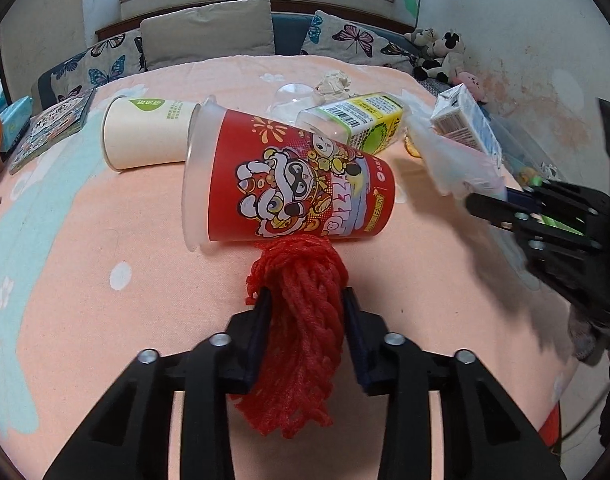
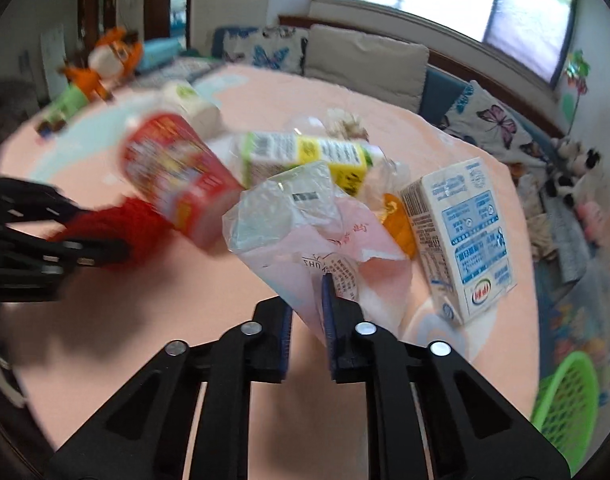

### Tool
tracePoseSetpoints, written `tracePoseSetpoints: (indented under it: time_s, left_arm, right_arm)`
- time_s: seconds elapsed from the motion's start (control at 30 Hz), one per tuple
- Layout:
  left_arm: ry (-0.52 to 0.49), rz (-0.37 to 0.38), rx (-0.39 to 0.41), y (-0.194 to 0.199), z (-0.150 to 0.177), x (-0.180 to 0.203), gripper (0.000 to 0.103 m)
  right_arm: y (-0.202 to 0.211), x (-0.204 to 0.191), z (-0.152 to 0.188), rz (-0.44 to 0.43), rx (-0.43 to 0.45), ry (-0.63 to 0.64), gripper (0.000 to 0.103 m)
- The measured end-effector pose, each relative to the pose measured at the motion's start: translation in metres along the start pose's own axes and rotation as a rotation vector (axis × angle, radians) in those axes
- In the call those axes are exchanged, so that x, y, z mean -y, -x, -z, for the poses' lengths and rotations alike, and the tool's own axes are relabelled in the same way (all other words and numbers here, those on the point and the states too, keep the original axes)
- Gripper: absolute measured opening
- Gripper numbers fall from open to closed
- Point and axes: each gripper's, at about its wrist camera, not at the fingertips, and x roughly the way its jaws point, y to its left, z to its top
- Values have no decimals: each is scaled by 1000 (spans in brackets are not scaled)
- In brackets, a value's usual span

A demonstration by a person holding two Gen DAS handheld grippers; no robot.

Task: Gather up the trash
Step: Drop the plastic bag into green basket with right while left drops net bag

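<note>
My left gripper [image 1: 305, 300] is shut on a red mesh net [image 1: 301, 320], just in front of a red printed cup [image 1: 293, 184] that lies on its side on the pink tablecloth [image 1: 105, 280]. My right gripper [image 2: 309, 300] is shut on a clear and pink plastic bag [image 2: 305, 224]; it shows at the right of the left wrist view [image 1: 485, 204]. A white and blue milk carton [image 2: 461, 236], a yellow-green drink carton [image 2: 305, 156], a white paper cup [image 1: 145, 132], a clear dome lid [image 1: 291, 98] and a crumpled tissue [image 1: 333, 84] lie around.
A green mesh basket [image 2: 569, 400] stands low at the right beyond the table edge. A book [image 1: 53, 128] and an orange toy [image 2: 105, 60] lie at the table's left. Cushions [image 1: 209, 32] and plush cows [image 1: 441, 52] line the bench behind.
</note>
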Motion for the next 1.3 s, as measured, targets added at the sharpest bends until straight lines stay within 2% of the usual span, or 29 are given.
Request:
tracePoseSetpoints:
  time_s: [0.2,0.4,0.7,0.8,0.9,1.1,1.17,1.2,1.3]
  left_arm:
    - [17,59,4,19,9,3,23]
    - [-26,137,38,46,9,25,23]
    - [-148,279,72,57,-22,101,23]
    - [-191,317,72,53,-31,132,23]
    - [-235,349,66,45,-42,162,23]
    - [-299,417,29,21,-65,222,23]
    - [-322,433,24,17,-70,239,23]
    - [-336,443,17,13,-73,250,23]
    - [-375,453,3,7,-82,279,23]
  right_arm:
    - [42,6,6,-130,30,-154,11]
    - [91,41,37,-121,73,-314,11]
    - [157,115,90,63,152,-476,8]
    - [180,142,106,160,191,-517,8]
    - [193,171,121,256,199,-555,8]
    - [190,214,152,347,174,-635,13]
    - [185,224,164,359,157,-661,24]
    - [183,228,171,369,150,-676,42]
    - [184,233,182,407,138,-676,45]
